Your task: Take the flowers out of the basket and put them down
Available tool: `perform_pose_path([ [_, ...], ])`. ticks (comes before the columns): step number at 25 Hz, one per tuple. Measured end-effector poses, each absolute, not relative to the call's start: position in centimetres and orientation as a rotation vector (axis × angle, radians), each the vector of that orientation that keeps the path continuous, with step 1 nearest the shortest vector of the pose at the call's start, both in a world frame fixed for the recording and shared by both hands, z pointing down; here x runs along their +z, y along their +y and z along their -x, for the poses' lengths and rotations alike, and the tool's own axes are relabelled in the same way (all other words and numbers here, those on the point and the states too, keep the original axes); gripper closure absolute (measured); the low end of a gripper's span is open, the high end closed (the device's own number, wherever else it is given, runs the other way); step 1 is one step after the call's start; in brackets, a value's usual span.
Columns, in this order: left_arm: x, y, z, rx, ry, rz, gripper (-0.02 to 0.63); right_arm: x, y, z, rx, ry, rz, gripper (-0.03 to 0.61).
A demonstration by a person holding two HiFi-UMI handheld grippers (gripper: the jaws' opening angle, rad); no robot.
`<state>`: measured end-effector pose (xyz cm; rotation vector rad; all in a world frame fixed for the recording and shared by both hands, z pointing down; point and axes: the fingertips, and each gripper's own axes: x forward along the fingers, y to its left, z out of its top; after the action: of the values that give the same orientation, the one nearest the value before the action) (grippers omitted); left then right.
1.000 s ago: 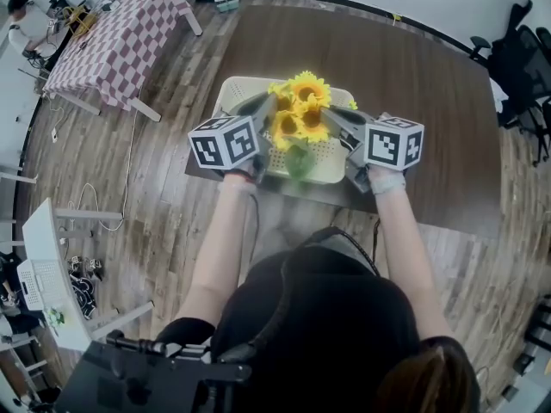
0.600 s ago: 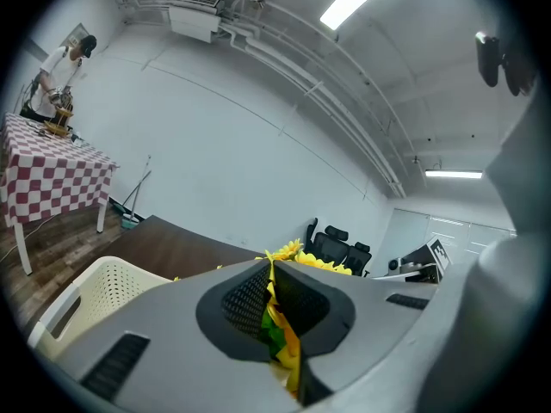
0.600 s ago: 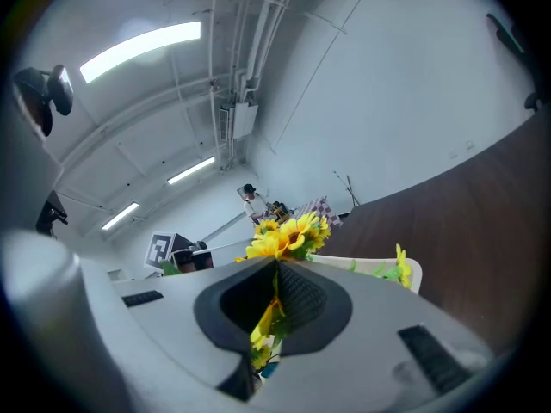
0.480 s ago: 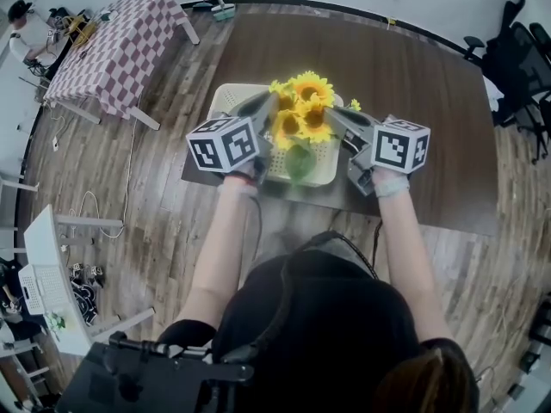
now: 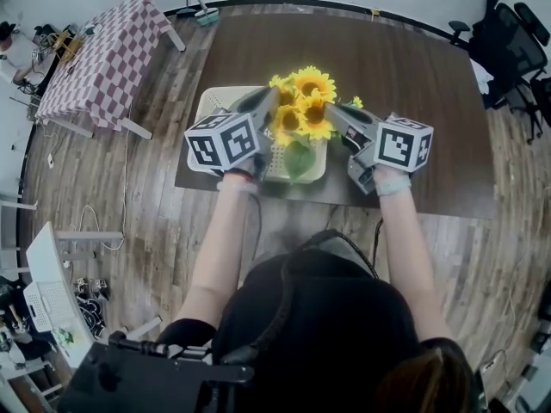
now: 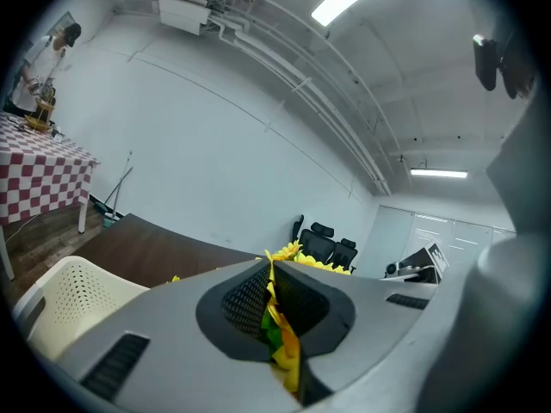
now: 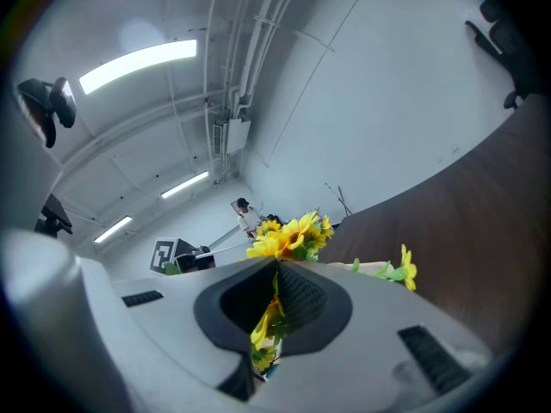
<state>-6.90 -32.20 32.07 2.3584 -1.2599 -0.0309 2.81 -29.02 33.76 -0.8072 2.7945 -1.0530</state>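
Note:
A bunch of yellow sunflowers [image 5: 300, 110] with green leaves is held up over the cream perforated basket [image 5: 215, 110] on the dark brown table. My left gripper [image 5: 274, 101] is shut on the flowers from the left; petals and leaf [image 6: 277, 338] are pinched between its pads. From the right, my right gripper [image 5: 331, 112] is shut on the same bunch, with petals [image 7: 267, 321] caught in its pads. Flower heads [image 7: 288, 235] show above its jaws, and a small bloom [image 7: 405, 269] sticks out to the right.
The basket sits near the table's [image 5: 413, 67] front edge. A checkered-cloth table [image 5: 99, 54] stands at the far left, where a person [image 5: 10, 43] is. Black office chairs [image 5: 508, 33] stand at the far right. Cables and equipment lie on the wooden floor at left.
Both grippers and the flowers have lifted slightly and drifted away from the basket's near edge; more of the basket's left side shows now. The grips are unchanged.

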Motion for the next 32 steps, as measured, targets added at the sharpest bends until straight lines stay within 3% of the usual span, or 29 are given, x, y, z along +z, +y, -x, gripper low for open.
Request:
perform_pose_path([
  [17, 32.0, -33.2, 2.7, -0.009, -1.067, -2.446, 0.611, 33.7, -28.6, -6.3, -1.037, 2.675, 0.991, 0.575],
  [29, 34.7, -30.7, -12.0, 0.058, -0.964, -2.514, 0.612, 36.9, -25.8, -20.9, -1.014, 2.56, 1.077, 0.575],
  [32, 33.9, -30.9, -11.4, 0.062, -0.922, -2.509, 0.612, 35.9, -25.8, -20.1, -1.029, 2.536, 1.107, 0.575],
])
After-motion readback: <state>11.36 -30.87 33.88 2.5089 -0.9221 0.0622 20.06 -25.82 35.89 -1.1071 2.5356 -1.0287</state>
